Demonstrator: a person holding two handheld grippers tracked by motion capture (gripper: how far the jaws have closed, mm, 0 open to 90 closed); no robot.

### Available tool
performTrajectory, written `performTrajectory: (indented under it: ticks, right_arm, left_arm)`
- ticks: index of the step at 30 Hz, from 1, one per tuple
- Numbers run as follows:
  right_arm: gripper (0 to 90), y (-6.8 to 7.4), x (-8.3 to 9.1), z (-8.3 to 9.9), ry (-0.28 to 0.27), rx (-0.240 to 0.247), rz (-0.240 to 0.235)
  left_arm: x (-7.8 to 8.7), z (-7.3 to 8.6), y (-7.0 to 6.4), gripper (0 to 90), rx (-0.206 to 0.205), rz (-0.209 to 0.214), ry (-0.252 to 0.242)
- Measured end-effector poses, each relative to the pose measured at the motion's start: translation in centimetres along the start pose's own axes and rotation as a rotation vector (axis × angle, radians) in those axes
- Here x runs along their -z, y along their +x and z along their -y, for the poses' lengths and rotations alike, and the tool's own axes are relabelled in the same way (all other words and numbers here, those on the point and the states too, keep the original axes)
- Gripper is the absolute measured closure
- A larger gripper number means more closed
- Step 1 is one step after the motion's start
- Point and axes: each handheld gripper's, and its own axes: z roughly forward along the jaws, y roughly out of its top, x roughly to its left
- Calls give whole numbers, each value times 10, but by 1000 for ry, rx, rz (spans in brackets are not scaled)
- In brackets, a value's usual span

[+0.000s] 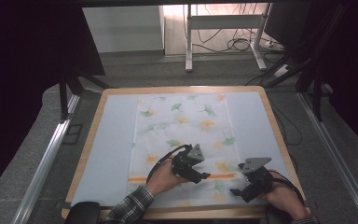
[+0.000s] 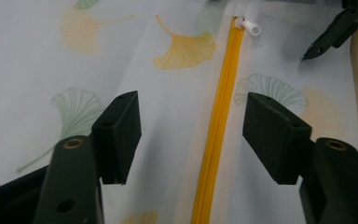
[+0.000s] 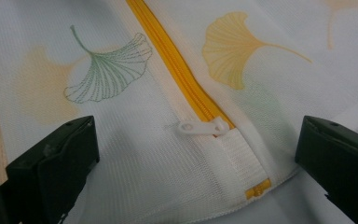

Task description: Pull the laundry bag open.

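Over the near edge of the table (image 1: pixel 91 154), our right tool (image 3: pixel 200 154) hovers open just short of the small white plastic zipper pull (image 3: pixel 200 127), at the right end of the yellow zipper (image 1: pixel 182 178) running left-right across the white ginkgo-print mesh bag (image 1: pixel 186 121), while our left tool (image 2: pixel 191 135) straddles that zipper, open too.

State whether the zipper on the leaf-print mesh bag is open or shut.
Shut: the yellow zipper teeth are meshed along the whole visible line, and the white pull lies at its end.

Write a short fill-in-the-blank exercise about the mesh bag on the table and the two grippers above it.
1. The zipper on the mesh bag is coloured ____.
2. The zipper pull is coloured ____.
3. The bag's printed pattern shows ____.
4. The jaws of the left gripper and the right gripper stand ____.

Missing words: yellow; white; leaves; open
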Motion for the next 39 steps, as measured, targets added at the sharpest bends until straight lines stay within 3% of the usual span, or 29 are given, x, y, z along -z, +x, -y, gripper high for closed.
performTrajectory:
  ticks: [10, 17, 24, 28, 33, 39]
  right_arm:
    - [0, -1, 0, 1, -9, 5, -3]
    - [0, -1, 0, 2, -10, 3, -6]
    - [0, -1, 0, 2, -11, 0, -9]
    - [0, -1, 1, 2, -12, -3, -12]
    - [0, -1, 1, 2, -11, -1, -8]
    - [0, -1, 0, 2, -12, -1, -7]
  left_arm:
    - [-24, -19, -6, 507, 9, 94, -23]
    - [-44, -36, -14, 595, -33, 134, -28]
    - [-59, -48, -22, 571, -58, 143, -32]
    - [-69, -51, -27, 538, -75, 111, -14]
    - [-76, -50, -26, 595, -60, 81, -17]
    - [-71, -48, -17, 705, -35, 112, -1]
